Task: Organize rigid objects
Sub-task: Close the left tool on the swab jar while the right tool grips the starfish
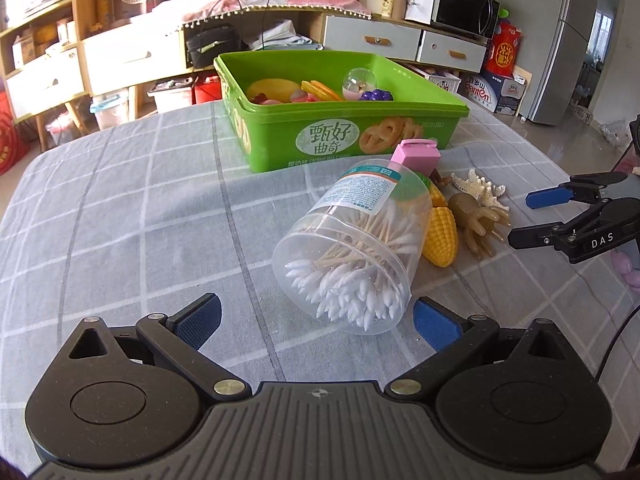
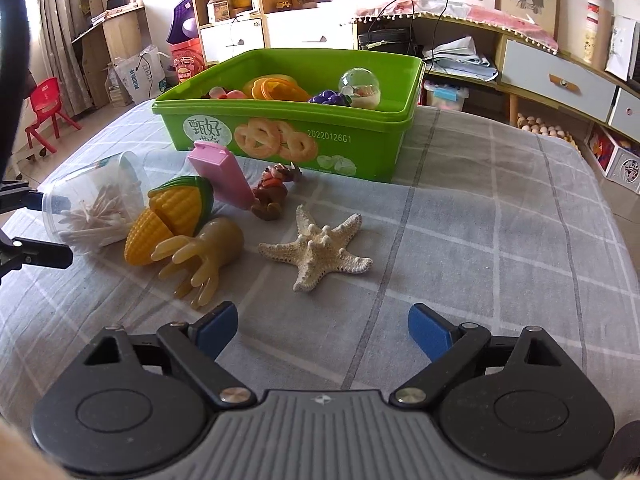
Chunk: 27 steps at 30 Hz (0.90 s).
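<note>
Green plastic forms the open cookie box (image 1: pixel 340 136), which is seen in the upper centre of both views on a grey checked tablecloth (image 1: pixel 120 220). Toy pieces are held inside it: yellow slices (image 2: pixel 276 86), purple grapes (image 2: pixel 330 98) and a clear dome capsule (image 2: pixel 360 86).

The left gripper (image 1: pixel 316 322) is shown at the bottom of the left wrist view with its blue pads spread wide. The near end of a tipped clear cotton swab jar (image 1: pixel 352 256) lies between the pads; contact with either pad cannot be confirmed.

The right gripper (image 2: pixel 322 330) is shown at the bottom of the right wrist view, also spread wide, with nothing between its pads. It is positioned above bare cloth.

Loose items are grouped in the centre left of the right wrist view, in front of the box:
- a yellow toy corn (image 2: pixel 168 216), touching the jar;
- a tan rubber hand toy (image 2: pixel 204 258), just beside the corn;
- a white starfish (image 2: pixel 318 252), apart from the hand toy;
- a pink carton (image 2: pixel 222 176), tilted;
- a small brown figurine (image 2: pixel 274 196), touching the carton.
</note>
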### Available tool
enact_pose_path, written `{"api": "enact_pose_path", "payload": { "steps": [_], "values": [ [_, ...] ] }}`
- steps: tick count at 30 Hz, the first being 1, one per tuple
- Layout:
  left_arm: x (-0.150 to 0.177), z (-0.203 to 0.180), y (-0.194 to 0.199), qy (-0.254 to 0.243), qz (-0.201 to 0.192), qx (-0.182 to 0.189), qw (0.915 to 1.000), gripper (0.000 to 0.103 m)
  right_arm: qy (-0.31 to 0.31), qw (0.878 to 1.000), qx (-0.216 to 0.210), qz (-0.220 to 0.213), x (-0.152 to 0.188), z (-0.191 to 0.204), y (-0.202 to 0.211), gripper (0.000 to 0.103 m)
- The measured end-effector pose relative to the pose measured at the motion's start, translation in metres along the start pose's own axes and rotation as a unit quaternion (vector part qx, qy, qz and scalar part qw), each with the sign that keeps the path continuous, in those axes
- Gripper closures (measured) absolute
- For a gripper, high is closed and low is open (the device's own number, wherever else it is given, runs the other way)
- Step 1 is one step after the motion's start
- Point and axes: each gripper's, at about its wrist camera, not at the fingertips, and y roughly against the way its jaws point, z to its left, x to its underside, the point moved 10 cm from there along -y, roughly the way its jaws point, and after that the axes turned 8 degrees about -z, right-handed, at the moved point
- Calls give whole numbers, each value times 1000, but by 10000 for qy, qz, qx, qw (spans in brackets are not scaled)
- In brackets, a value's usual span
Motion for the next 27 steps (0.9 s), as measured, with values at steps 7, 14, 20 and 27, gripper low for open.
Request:
{"api": "enact_pose_path", "payload": {
  "steps": [7,14,20,27],
  "values": [
    [12,-7,-9,-229,-180,-71,9996,5,76,9994,254,-212,0,-2,-8,27],
    [6,-8,-16,-152,-413,-159,9989,5,57,9986,312,-422,-10,-2,-21,26],
    [0,-13,-22,-160,-541,-142,9983,5,21,9980,366,-517,-18,1,-30,26],
    [-7,-16,-25,-92,-590,-50,9982,15,-2,9981,366,-487,-22,4,-35,26]
  ]
}}
